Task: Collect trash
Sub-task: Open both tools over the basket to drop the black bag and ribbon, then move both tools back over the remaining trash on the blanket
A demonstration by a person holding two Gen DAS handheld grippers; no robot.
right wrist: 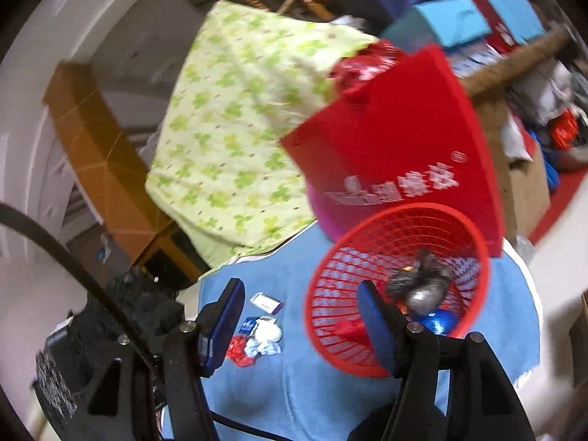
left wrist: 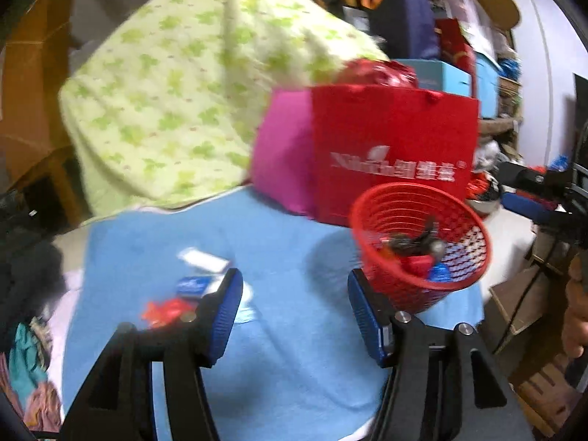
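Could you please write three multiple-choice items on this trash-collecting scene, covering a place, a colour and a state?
1. Where does the loose trash lie?
A. on the blue cloth, left of the basket
B. inside the red bag
C. on the green patterned quilt

2. What colour is the mesh basket?
A. blue
B. red
C. white

3. How does the right gripper stand?
A. shut on a wrapper
B. shut on the basket rim
C. open, holding nothing

Answers: 1 A, the wrappers and crumpled paper rest on the cloth beside the basket. 2 B, its lattice wall is red. 3 C, the pads stand apart with only cloth and basket showing between them.
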